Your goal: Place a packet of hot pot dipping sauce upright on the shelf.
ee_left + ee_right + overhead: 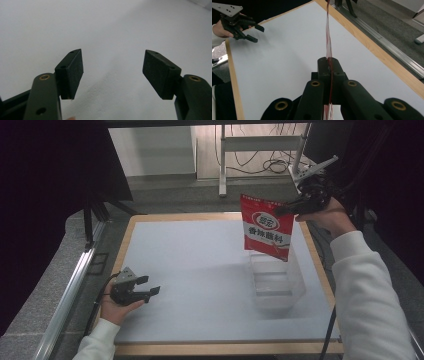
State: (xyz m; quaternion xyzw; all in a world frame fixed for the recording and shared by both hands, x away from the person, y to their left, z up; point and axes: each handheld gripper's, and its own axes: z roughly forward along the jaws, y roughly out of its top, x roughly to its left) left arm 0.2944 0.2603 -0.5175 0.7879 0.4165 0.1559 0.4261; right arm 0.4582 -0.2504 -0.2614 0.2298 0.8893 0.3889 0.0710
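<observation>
The white board table with the pale wooden edge (131, 234) is the biggest thing here, and toward its right side stands a clear plastic rectangular bin (276, 285), which I'll use as the landmark. Hanging above the bin's far end is a flat red snack pouch with a white label and printed characters (266, 228). Its lower edge dips just over the bin's far rim without going in yet.

The right gripper (300, 205) pinches the pouch by its upper right corner, jaws closed tight on the film. In the right gripper view the pouch (328, 37) runs edge-on away from the jaws. The left gripper (150, 286) rests well to the left of the bin, low by the table, jaws spread wide and holding nothing; its pads (72, 72) face bare tabletop.

The step looks like lowering the pouch into the bin. To do it well, I'd centre it over the opening, keep it hanging plumb, and release only once the bottom edge is inside the walls.

The pouch's long axis runs roughly vertical, slightly tilted, printed face toward the person, top edge up.
</observation>
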